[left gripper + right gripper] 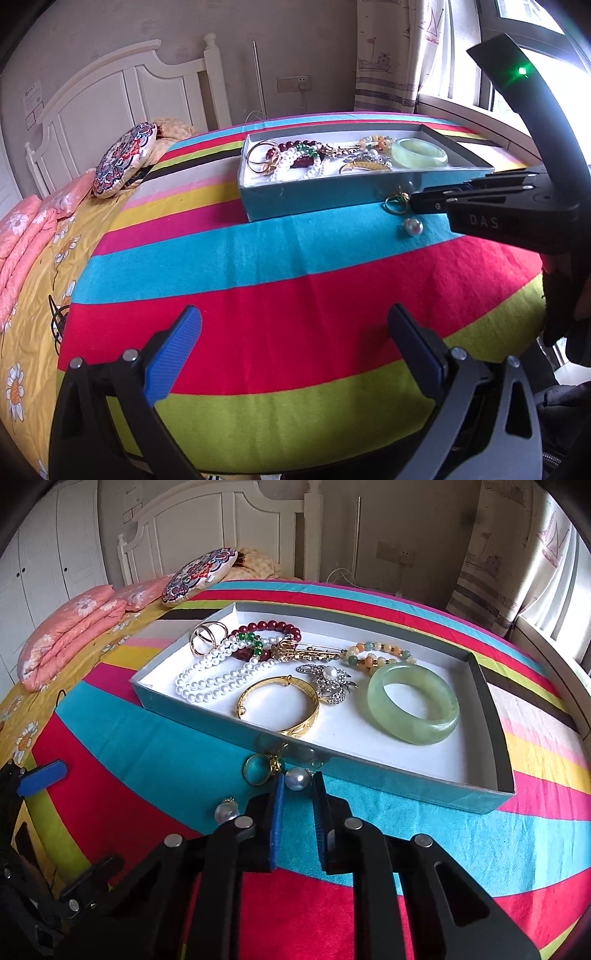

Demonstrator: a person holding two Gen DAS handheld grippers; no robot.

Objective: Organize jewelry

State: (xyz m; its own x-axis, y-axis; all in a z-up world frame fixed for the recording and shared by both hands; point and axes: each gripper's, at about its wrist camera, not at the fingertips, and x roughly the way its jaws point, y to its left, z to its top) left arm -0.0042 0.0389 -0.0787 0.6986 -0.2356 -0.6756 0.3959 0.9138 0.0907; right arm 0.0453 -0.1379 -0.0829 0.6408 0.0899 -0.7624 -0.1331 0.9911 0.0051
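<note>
A shallow blue-grey box (207, 716) with a white floor lies on the striped cloth and holds jewelry: a jade bangle (413, 703), a gold bangle (279, 705), a pearl strand (214, 679), a brooch (330, 683) and bead bracelets. It also shows in the left wrist view (314, 194). In front of the box lie a gold ring (258, 770), a pearl earring (297, 779) and a second pearl earring (226, 810). My right gripper (299, 786) has its fingertips on either side of the first pearl, jaws narrowly apart. My left gripper (295, 325) is open and empty over the cloth.
A striped cloth (258, 295) covers the bed. A round patterned cushion (122, 158) and folded pink bedding (70, 635) lie to the left by the white headboard (122, 92). A window and curtain are at the right.
</note>
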